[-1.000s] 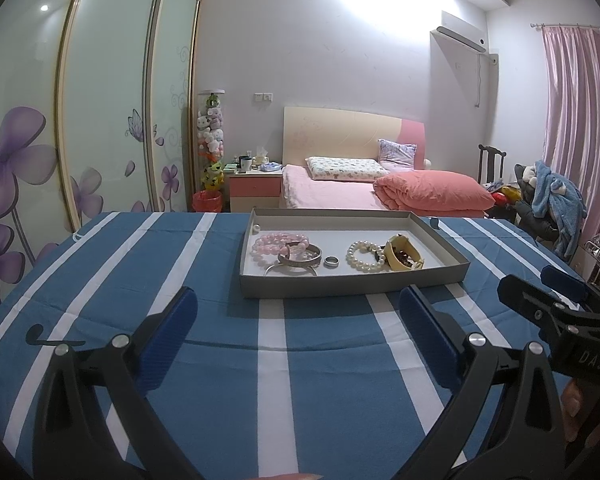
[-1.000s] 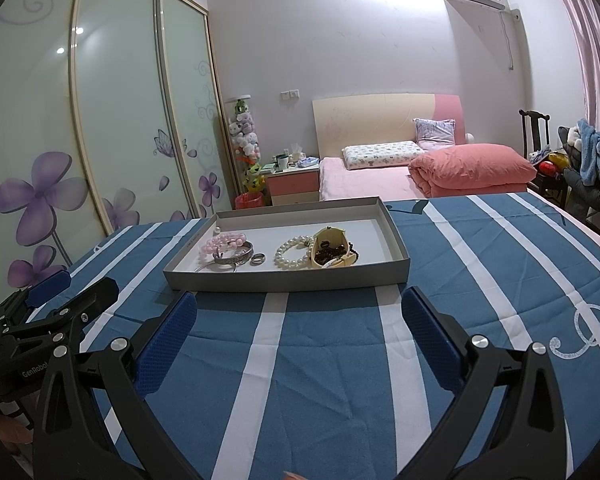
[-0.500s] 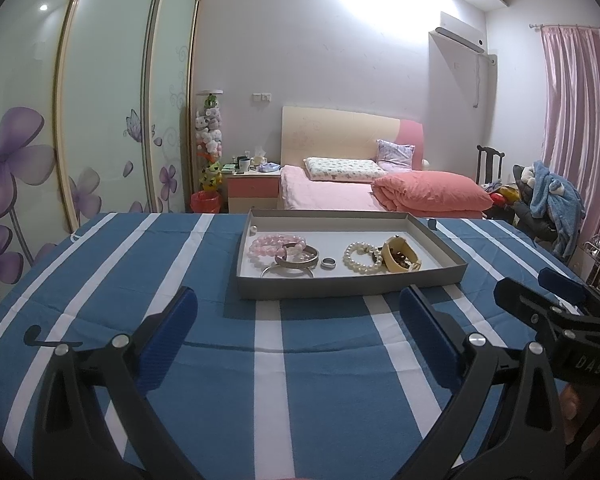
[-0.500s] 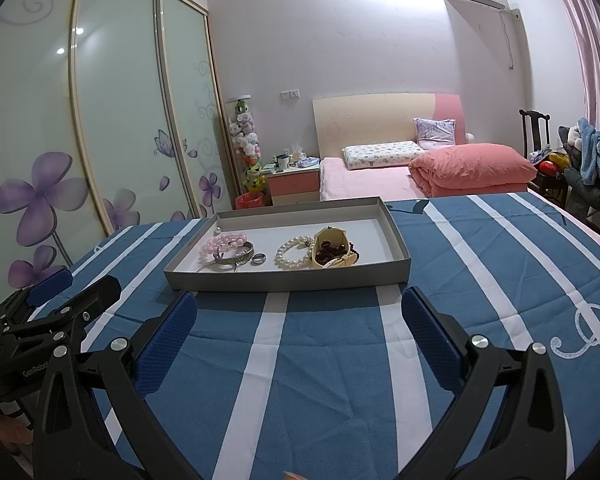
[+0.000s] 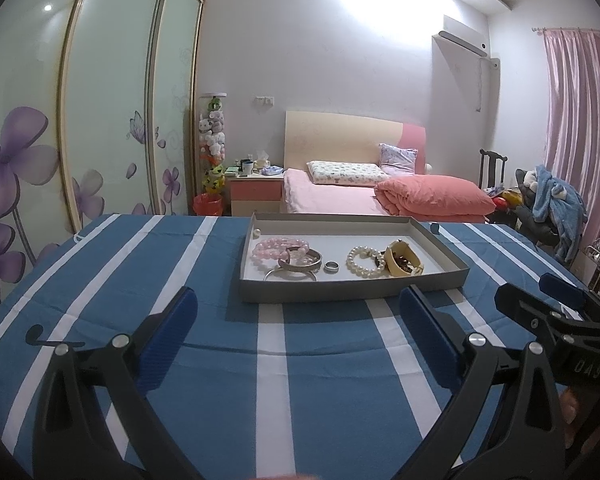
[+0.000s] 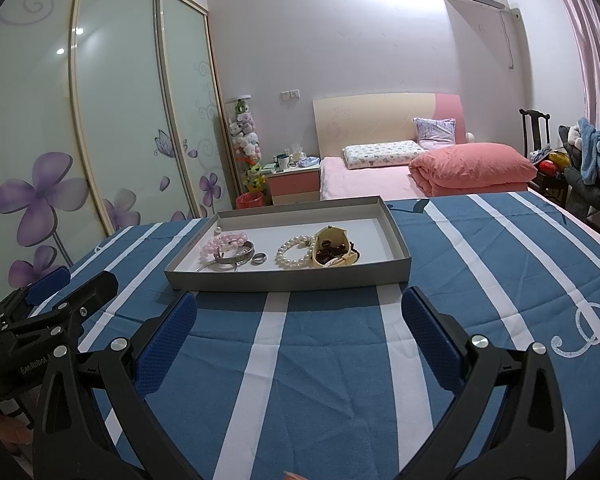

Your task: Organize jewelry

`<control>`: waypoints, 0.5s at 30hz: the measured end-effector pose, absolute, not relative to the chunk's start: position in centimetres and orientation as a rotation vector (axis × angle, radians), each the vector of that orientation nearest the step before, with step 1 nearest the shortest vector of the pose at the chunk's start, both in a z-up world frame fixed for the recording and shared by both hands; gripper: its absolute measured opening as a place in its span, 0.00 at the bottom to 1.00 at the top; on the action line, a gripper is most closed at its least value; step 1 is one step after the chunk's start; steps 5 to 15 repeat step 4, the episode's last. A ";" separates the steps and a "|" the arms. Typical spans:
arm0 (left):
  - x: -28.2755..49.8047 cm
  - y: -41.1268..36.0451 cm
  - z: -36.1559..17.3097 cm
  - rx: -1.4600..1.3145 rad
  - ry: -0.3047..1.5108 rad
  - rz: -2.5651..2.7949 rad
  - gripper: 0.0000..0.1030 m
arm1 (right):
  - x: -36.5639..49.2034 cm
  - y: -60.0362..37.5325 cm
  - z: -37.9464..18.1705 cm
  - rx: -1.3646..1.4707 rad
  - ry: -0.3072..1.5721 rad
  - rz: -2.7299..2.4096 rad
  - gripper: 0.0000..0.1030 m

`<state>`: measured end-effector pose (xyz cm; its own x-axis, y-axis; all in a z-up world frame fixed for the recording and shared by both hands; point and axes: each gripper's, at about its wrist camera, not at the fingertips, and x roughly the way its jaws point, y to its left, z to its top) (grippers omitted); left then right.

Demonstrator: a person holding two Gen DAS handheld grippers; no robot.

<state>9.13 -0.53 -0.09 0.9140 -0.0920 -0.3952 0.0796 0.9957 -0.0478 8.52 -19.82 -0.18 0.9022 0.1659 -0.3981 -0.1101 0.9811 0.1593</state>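
Blue cloth with white stripes underfoot of everything, spread flat over the work surface.

Nearest, left gripper hovering above the cloth, jaws wide apart, nothing between the blue pads. Same for the right gripper: spread wide, empty, clear of the cloth. Seen side by side, each at the edge of the other's view, both aimed toward the tray.

Just beyond the fingertips, grey tray resting on the cloth, shallow, white inside. Inside, toward the left end: pink bead bracelet, touching a silver bangle, with a thin silver hoop lying against the near wall. Small ring lying alone beside the bangle, near the middle. Further right, pearl bracelet, touching a cream pouch with dark red beads spilling from its mouth. Single pearl apart in the far left corner. Right end of the tray bare.

Past the cloth, pink bed with a cream headboard, folded coral quilt, nightstand to its left. Along the left wall, wardrobe doors with purple flowers. Far right, pink curtain and a chair heaped with blue clothing.
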 end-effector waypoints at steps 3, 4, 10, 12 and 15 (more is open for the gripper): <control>9.1 -0.5 -0.1 -0.031 0.408 -0.089 0.96 | 8.5 -19.8 -0.2 0.135 0.423 0.143 0.98; 9.1 -0.5 0.0 -0.031 0.408 -0.089 0.96 | 8.5 -19.8 -0.2 0.135 0.423 0.143 0.98; 9.1 -0.5 0.0 -0.031 0.408 -0.089 0.96 | 8.5 -19.8 -0.2 0.135 0.423 0.143 0.98; 9.1 -0.5 0.0 -0.031 0.408 -0.089 0.96 | 8.5 -19.8 -0.2 0.135 0.423 0.143 0.98; 9.1 -0.5 0.0 -0.031 0.408 -0.089 0.96 | 8.5 -19.8 -0.2 0.135 0.423 0.143 0.98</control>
